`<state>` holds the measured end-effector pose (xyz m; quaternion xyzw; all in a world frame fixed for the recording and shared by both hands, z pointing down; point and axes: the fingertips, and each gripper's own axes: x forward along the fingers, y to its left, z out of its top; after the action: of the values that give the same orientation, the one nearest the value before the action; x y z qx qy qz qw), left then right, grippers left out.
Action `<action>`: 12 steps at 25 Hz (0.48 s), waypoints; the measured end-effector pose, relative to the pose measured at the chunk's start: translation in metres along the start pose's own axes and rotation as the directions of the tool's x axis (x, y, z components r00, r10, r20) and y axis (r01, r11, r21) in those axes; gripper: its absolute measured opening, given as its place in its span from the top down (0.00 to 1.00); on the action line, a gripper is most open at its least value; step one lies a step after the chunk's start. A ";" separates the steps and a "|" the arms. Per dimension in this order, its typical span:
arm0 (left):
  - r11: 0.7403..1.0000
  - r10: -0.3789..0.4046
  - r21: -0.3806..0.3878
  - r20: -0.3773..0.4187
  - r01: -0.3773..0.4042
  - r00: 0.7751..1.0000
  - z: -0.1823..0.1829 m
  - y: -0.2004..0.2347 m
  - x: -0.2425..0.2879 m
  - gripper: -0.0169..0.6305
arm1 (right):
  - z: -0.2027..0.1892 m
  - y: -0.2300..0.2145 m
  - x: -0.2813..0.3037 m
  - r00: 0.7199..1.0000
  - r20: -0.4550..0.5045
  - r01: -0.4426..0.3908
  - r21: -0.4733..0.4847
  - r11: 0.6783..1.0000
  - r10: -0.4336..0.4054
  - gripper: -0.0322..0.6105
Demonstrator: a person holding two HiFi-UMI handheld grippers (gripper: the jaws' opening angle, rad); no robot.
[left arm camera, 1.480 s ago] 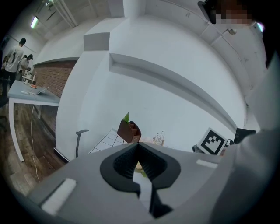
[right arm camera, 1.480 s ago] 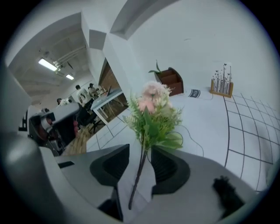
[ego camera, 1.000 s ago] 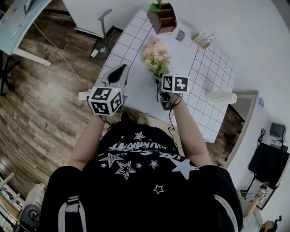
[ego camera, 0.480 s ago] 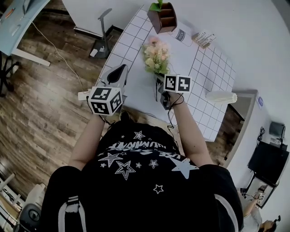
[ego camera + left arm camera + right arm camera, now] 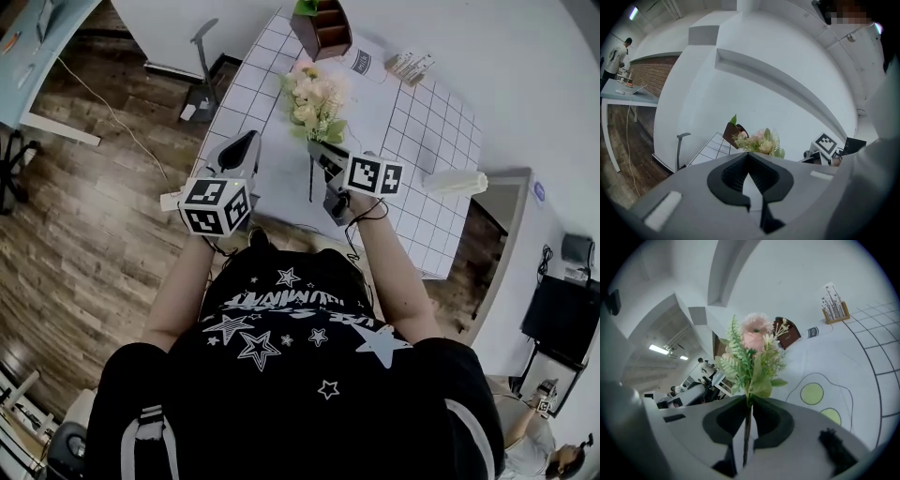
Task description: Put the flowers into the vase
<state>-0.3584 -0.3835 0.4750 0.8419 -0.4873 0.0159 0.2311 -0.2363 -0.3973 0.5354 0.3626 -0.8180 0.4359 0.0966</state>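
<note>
The right tool (image 5: 317,150) has the flowers (image 5: 314,94) by the stem (image 5: 310,183). Its jaws have just been closing, and in the right gripper view they sit nearly together with only the thin stem (image 5: 747,437) pinched between them. The bunch (image 5: 752,348) stands straight out past the right tool's (image 5: 749,401) tips.

In the head view the blooms point toward the top of the frame, away from the person. The bare stem end hangs below the jaws toward the bottom, over the gridded worktop (image 5: 441,131).

The left tool (image 5: 246,141) hovers at the worktop's left edge. It is fully closed on nothing, as the left gripper view (image 5: 749,154) shows.

I can't pick out an upright vase. A long white thing (image 5: 455,181) lies on its side at the worktop's right edge, and it may be the vase.

If it is, it lies right of the right tool and well apart from it, with the left tool farther off. The blooms lead and the stem trails, so I'd judge the bunch must be tipped stem-first before going in.
</note>
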 end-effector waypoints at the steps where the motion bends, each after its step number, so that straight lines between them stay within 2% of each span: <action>1: 1.000 -0.001 0.004 -0.001 0.001 1.000 0.000 -0.002 0.001 0.96 | 0.006 0.005 -0.005 1.000 0.026 -0.012 -0.019 1.000 0.013 0.87; 8: 0.999 -0.029 0.028 0.026 0.028 0.999 0.011 -0.035 0.009 0.96 | 0.042 0.038 -0.049 0.988 0.130 -0.061 -0.171 0.983 0.084 0.87; 12: 0.997 -0.065 0.046 0.023 0.064 0.998 0.010 -0.062 0.021 0.96 | 0.066 0.044 -0.087 0.972 0.226 -0.007 -0.250 0.968 0.066 0.87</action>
<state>-0.2976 -0.3785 0.4482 0.8624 -0.4620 0.0090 0.2066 -0.1937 -0.3887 0.4263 0.3810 -0.8782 0.2868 0.0364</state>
